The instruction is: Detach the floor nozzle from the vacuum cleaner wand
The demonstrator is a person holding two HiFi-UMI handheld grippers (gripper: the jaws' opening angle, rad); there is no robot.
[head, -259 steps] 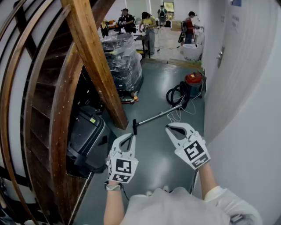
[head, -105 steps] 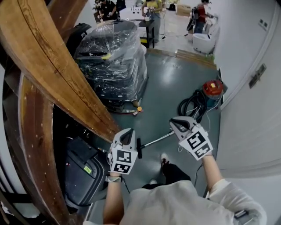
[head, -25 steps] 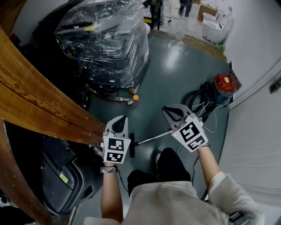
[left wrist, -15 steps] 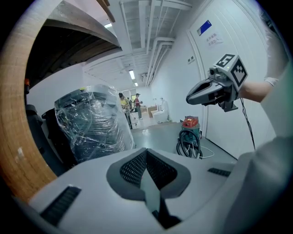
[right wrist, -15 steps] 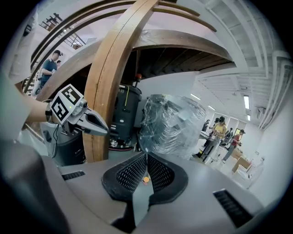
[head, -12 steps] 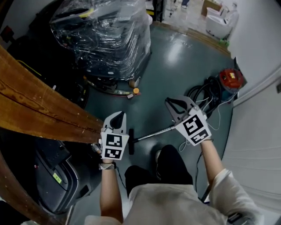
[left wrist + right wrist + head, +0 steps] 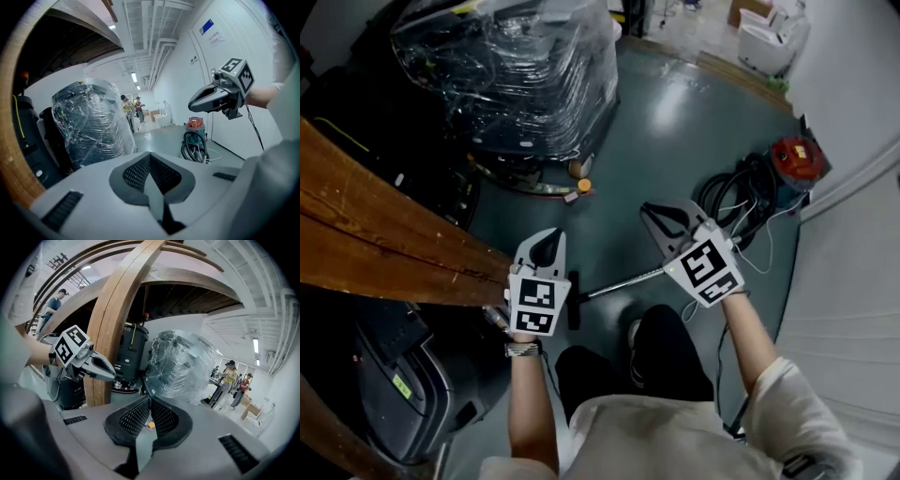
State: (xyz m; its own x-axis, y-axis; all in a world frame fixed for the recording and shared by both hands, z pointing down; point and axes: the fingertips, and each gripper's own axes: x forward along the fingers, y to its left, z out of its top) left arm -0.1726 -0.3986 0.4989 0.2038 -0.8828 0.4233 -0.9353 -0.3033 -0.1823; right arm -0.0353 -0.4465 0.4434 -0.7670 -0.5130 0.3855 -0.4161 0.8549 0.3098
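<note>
Grey ribbed pads on the left gripper (image 7: pixel 548 239) meet at their tips, and nothing is pinched between them. The right gripper (image 7: pixel 647 209) is the same: jaws pressed together, holding nothing, with only a sliver of floor showing through the slot behind its pads. Both are held in the air, side by side and apart, pointing away from the person and slightly down.

Between and below them in the head view, the floor nozzle (image 7: pixel 573 300) lies on the floor, a short black bar just right of the left gripper's marker cube. It is joined to the metal wand (image 7: pixel 623 281), which slants up to the right and passes under the right gripper. Neither gripper touches the nozzle or the wand. The person's dark trouser leg (image 7: pixel 670 352) and shoe (image 7: pixel 634 334) are close beside the wand, on the near side.

Further right, a coiled black hose (image 7: pixel 727 197) and white cord lie next to the red vacuum canister (image 7: pixel 794 157), near the white wall. Ahead stands a large machine wrapped in clear film (image 7: pixel 516 66), with a small orange object (image 7: pixel 584 186) on the blue-grey floor (image 7: pixel 675 122) at its foot. A broad wooden beam (image 7: pixel 384 234) crosses at left above a black machine (image 7: pixel 403 375). In the left gripper view, people (image 7: pixel 125 105) stand far off down the hall.
</note>
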